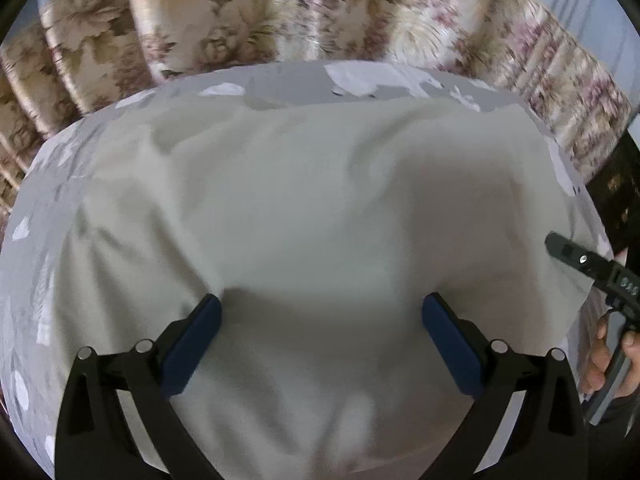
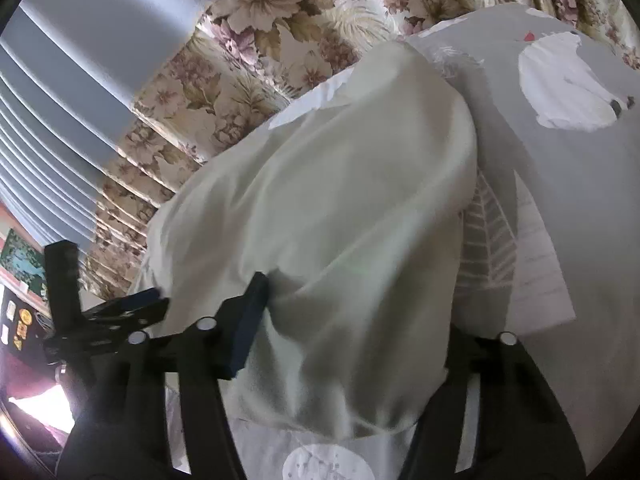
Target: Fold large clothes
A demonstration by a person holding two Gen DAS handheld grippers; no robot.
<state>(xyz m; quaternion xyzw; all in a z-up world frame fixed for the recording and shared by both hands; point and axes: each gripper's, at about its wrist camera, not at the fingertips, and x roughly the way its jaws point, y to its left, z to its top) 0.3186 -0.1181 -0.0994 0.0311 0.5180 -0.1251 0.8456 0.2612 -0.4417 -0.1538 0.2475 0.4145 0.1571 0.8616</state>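
Note:
A large pale cream cloth (image 1: pixel 320 208) lies spread over the bed, wrinkled. My left gripper (image 1: pixel 321 300) hovers low over its near part, open wide, with nothing pinched between its blue pads (image 1: pixel 192 344). At the cloth's right edge a hand (image 1: pixel 600 360) holds my right gripper (image 1: pixel 568 254). In the right wrist view the cloth (image 2: pixel 340 220) bulges between the jaws of the right gripper (image 2: pixel 356 312). Its left pad (image 2: pixel 248 320) stands beside the fold and the other finger is hidden under the fabric. The jaws stand well apart. My left gripper (image 2: pixel 148 300) shows at the left.
The bed has a grey sheet (image 2: pixel 560 208) printed with white animal shapes. Floral curtains (image 1: pixel 280 12) hang close behind its far edge. Dark furniture (image 1: pixel 618 200) stands past the bed's right side. A wall with small pictures (image 2: pixel 20 264) lies to the left.

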